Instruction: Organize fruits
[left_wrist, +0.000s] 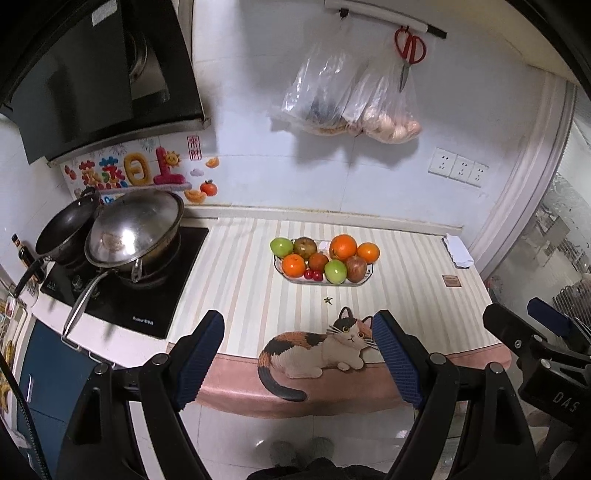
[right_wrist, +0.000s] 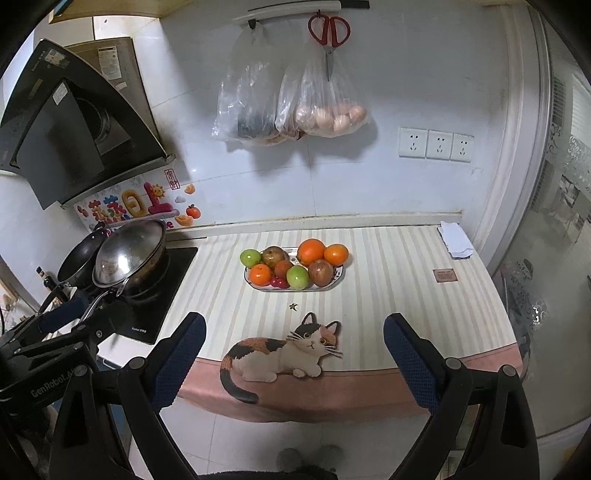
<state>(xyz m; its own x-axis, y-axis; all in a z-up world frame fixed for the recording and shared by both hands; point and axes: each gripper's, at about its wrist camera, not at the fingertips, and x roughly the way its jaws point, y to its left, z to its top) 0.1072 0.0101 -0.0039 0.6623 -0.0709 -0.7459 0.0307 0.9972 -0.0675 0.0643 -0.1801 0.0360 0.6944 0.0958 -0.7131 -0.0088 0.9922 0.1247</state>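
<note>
Both grippers hang off the front edge of the countertop (left_wrist: 236, 258), well short of the fruit, so the step in hand appears to be the approach. The left gripper (left_wrist: 299, 354) has its jaws spread wide with nothing between them, and the right gripper (right_wrist: 295, 360) is likewise spread and empty. To do the approach well, each should probably come in over the cat-printed mat (right_wrist: 284, 354) from the front edge and descend on 1 fruit at the pile's outer rim, closing across its widest part; a fruit lifted from the middle could set its neighbours rolling off the shallow dish.

The fruit all lies in 1 oval glass plate (left_wrist: 364, 281), which stands near the back edge of the countertop, about midway along it. From left to right it holds a green apple (left_wrist: 281, 246), a brownish apple (left_wrist: 305, 247) beside it, a small orange (left_wrist: 294, 265) in front, 2 cherries (left_wrist: 313, 274) at the front rim, a reddish-orange fruit (left_wrist: 318, 260), a second green apple (left_wrist: 335, 271), a large orange (left_wrist: 343, 247) at the back, a red apple (left_wrist: 356, 268), and another orange (left_wrist: 368, 252) at the right end. The fruits touch one another.

At the countertop's left end, a lidded wok (left_wrist: 135, 229) sits on the stove; what it holds cannot be told. On the wall above, 2 clear bags (right_wrist: 291, 107) hang from a rail; the right 1 seems to hold eggs, the left something dark.
</note>
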